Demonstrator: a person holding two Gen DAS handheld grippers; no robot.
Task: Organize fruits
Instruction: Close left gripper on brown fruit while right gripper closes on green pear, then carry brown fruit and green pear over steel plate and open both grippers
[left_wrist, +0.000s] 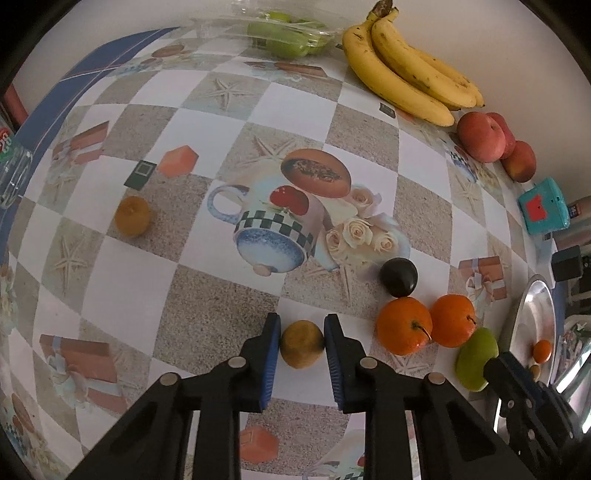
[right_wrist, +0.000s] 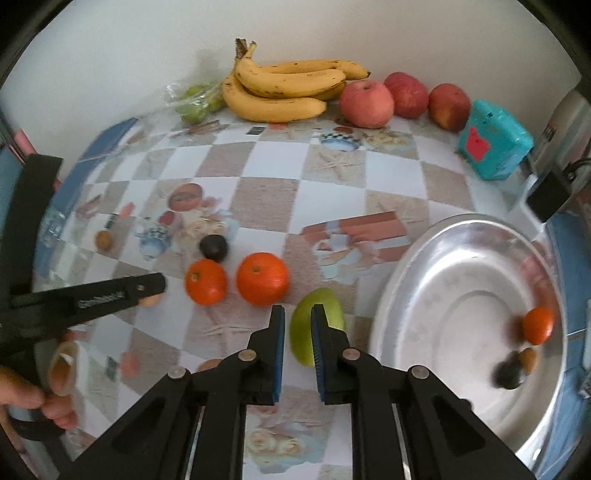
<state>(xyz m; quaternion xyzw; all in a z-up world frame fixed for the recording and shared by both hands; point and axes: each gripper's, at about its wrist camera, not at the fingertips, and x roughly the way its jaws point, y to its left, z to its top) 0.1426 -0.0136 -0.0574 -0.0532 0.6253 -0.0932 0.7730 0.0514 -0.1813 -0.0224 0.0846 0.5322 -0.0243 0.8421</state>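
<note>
Left tongs (left_wrist: 302, 325): blue pads are set either side of a small brownish-yellow fruit (left_wrist: 302, 344), both pads touching it or nearly so; a firm clamp cannot be confirmed. The fruit is resting on the tablecloth (left_wrist: 207, 314). The tool is angled down onto the table from 6 o'clock.

Right tongs (right_wrist: 297, 314): the gap is narrow and nothing is held. A green fruit (right_wrist: 301, 332) is seen through the gap and behind the right finger, lying on the cloth beyond the tips. In the right view the other tool's black finger is seen coming in from 9 o'clock, with the person's hand (right_wrist: 33, 400) at 8 o'clock.

Outward, left view: two oranges (left_wrist: 404, 325) are touching each other at 3 o'clock of the left tongs, and a dark plum (left_wrist: 399, 277) is just behind them at 2 o'clock. A second brownish fruit (left_wrist: 132, 216) is well apart at 10 o'clock.

A metal basin (right_wrist: 406, 280) sits at 3 o'clock of the right tongs; a small orange fruit (right_wrist: 538, 325), a brown one and a dark blurred one are inside it.

Surface: checked cloth printed with mugs, roses, starfish. Along the white wall at 12 o'clock are lined up bagged green fruit (right_wrist: 195, 98), bananas (right_wrist: 284, 88), three red apples (right_wrist: 366, 103) and a teal box (right_wrist: 493, 142).
</note>
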